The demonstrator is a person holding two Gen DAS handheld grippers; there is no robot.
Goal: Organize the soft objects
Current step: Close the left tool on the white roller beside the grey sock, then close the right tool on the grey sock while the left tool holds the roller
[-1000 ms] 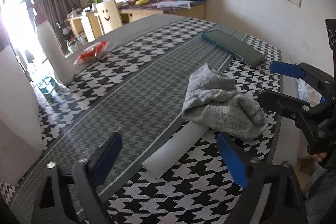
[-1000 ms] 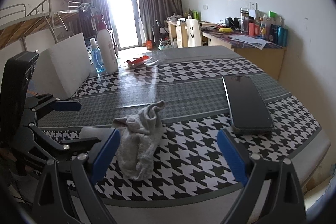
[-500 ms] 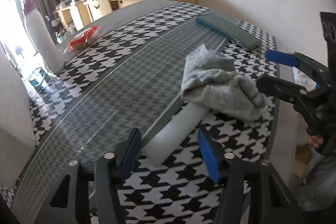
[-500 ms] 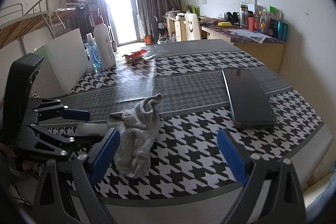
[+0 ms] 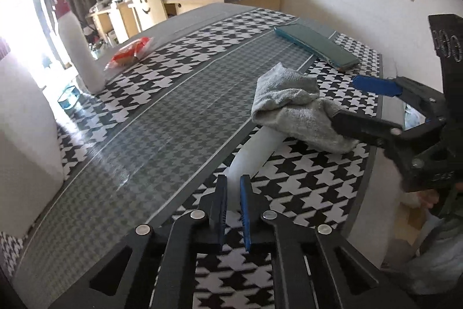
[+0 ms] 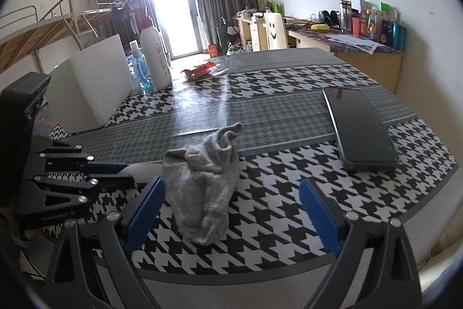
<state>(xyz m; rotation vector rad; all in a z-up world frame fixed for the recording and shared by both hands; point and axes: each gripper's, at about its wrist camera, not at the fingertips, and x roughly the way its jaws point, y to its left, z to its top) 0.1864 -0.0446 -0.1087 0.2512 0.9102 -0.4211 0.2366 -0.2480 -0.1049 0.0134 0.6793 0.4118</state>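
Note:
A crumpled grey sock [image 5: 289, 106] [image 6: 202, 178] lies on the houndstooth table cloth [image 5: 173, 112], draped over the far end of a white foam roll [image 5: 254, 146] [image 6: 144, 171]. My left gripper [image 5: 233, 193] [image 6: 130, 174] is shut on the near end of that roll, its blue pads pressing both sides. My right gripper [image 6: 231, 213] [image 5: 344, 100] stands open just in front of the sock. The sock's near end lies between its blue fingers without touching them.
A dark phone in a teal case [image 5: 315, 47] [image 6: 358, 126] lies beyond the sock near the table's edge. A white pump bottle [image 6: 154, 57], a blue bottle [image 6: 139, 65], a red packet [image 5: 130, 52] and a white foam block [image 6: 95, 83] stand at the far side.
My left gripper has closed from wide open onto the near end of the white roll and edged forward. The right gripper has hardly moved and stays open.

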